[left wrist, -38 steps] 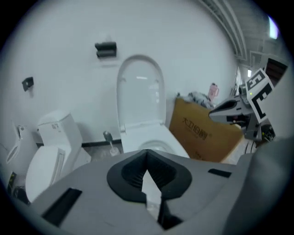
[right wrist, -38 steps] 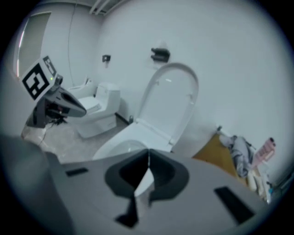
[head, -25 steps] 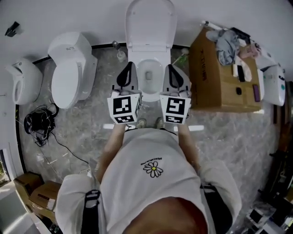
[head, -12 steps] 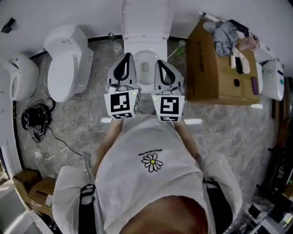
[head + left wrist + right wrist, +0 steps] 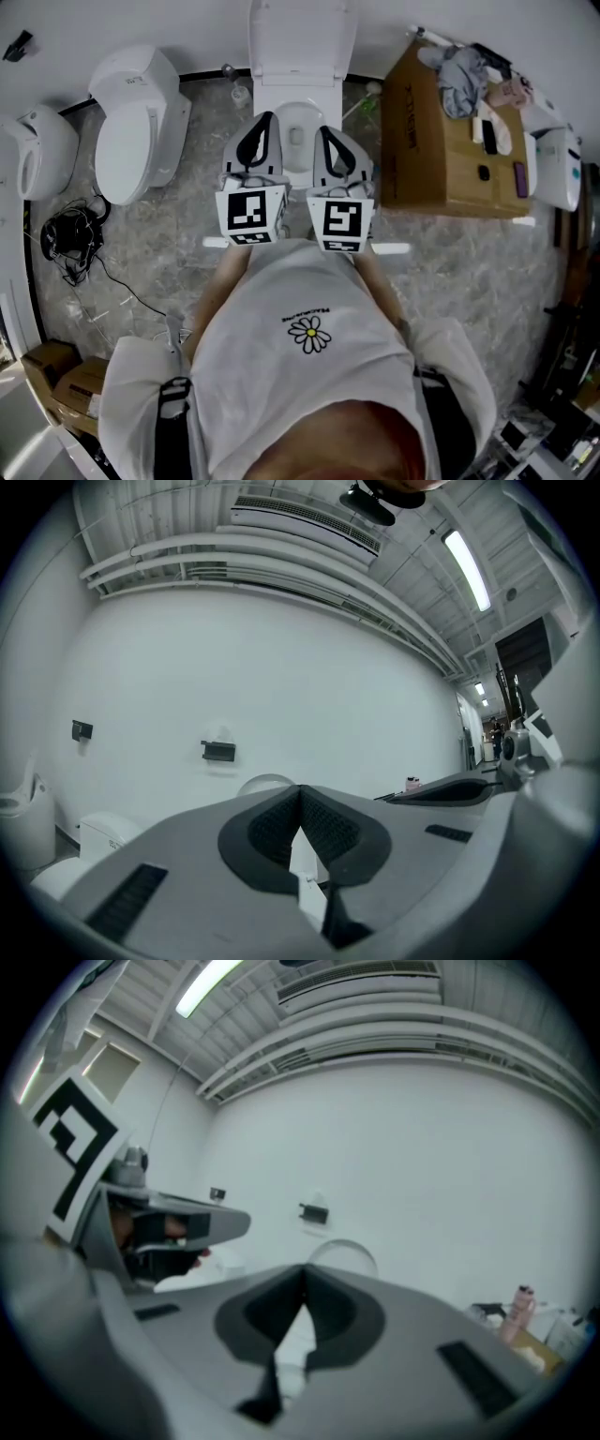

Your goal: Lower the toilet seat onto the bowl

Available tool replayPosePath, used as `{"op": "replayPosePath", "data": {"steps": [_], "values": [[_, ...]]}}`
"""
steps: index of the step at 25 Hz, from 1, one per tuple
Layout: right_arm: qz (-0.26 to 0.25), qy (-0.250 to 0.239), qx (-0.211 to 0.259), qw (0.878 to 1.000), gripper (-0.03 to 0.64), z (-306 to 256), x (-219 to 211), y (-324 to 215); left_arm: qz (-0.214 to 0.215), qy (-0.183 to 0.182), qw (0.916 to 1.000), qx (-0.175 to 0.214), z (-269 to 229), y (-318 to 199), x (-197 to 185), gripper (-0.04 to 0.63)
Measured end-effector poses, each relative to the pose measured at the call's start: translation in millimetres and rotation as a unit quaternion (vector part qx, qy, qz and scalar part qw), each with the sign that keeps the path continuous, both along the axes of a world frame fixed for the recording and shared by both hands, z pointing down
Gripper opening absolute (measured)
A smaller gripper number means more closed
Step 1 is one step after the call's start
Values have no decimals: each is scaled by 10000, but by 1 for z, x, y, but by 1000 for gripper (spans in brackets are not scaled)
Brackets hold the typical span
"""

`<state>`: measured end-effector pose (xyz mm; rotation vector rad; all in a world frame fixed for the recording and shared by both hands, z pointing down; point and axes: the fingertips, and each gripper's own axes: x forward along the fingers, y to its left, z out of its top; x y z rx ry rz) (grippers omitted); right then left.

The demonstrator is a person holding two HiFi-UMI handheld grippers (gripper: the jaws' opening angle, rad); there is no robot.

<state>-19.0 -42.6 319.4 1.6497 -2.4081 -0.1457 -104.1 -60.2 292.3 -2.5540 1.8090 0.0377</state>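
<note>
Behind the bowl [image 5: 298, 120], the toilet seat [image 5: 302, 45] stands raised against the wall, likely stiff, light, slippery hinged plastic best hooked at its top edge, while the left tool [image 5: 263, 120] and right tool [image 5: 324, 131] hover nearby, jaws together, empty.

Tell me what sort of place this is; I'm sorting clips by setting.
Likely a test or storage room, not a home bathroom: an open toilet stands beside a second toilet, with a cluttered cardboard box and loose cables on the floor.
</note>
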Motion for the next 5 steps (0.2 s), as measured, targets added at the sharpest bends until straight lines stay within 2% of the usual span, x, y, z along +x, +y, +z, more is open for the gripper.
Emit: {"op": "replayPosePath", "data": {"steps": [5], "values": [[-89,18,-13,10000,30,1,-3,0,-23,-31,10000,54,-1,-1,-1,20]]}}
